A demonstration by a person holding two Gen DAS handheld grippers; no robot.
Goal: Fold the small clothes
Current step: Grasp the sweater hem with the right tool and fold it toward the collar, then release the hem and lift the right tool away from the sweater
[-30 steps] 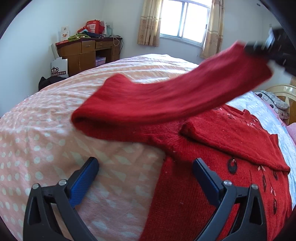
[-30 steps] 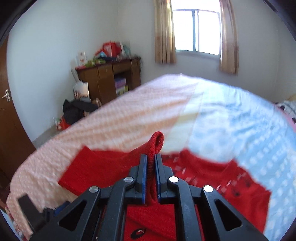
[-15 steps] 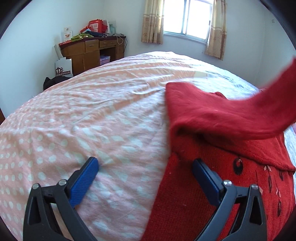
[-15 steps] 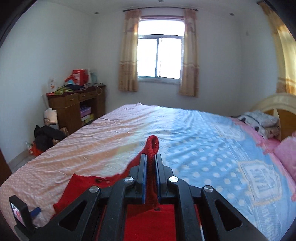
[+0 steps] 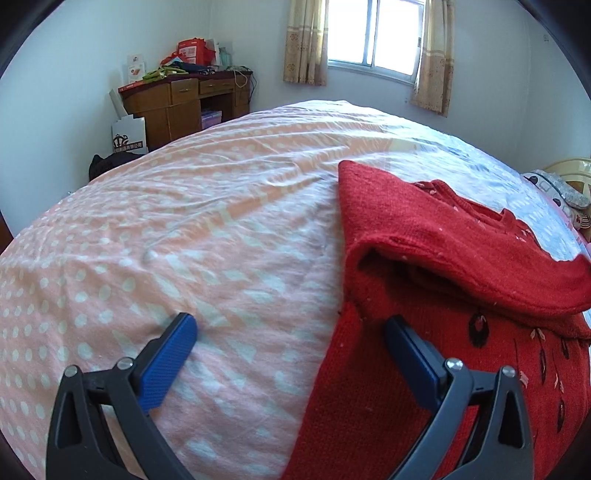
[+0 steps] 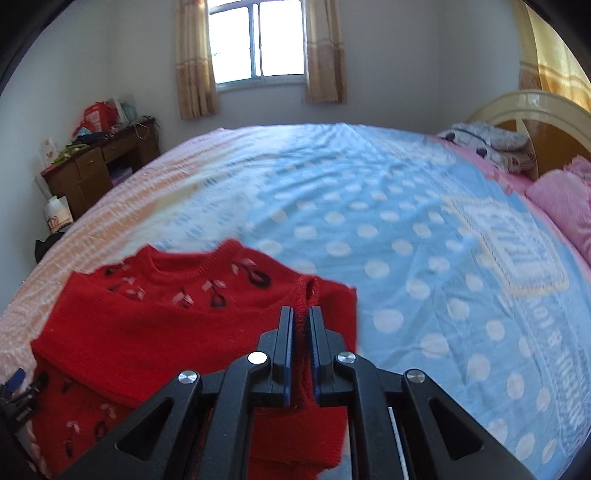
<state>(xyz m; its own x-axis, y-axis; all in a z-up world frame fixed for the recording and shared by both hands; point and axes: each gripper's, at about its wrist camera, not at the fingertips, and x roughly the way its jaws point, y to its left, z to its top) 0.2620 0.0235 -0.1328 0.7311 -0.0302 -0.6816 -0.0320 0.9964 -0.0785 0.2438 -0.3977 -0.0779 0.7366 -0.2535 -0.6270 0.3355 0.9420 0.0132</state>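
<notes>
A small red knitted sweater (image 5: 436, 362) with dark cherry motifs lies on the bed, its left sleeve (image 5: 443, 240) folded across the chest. My left gripper (image 5: 291, 328) stands open low over the sweater's left edge, one blue finger (image 5: 170, 354) above the pink sheet, the other finger (image 5: 410, 354) above the red knit. In the right wrist view the sweater (image 6: 147, 325) fills the lower left. My right gripper (image 6: 301, 314) is shut on the sleeve's cuff (image 6: 308, 291), which pokes up between the pads near the sweater's right side.
The bed (image 6: 406, 221) has a pink and blue polka-dot cover. A wooden desk (image 5: 177, 99) with clutter stands at the far left wall under a window (image 5: 373, 33). Pillows (image 6: 561, 199) and a headboard (image 6: 539, 110) lie at the right.
My right gripper carried the sleeve from the left across the sweater to its right side and lowered it. The sleeve now lies folded over the chest. My left gripper stayed put.
</notes>
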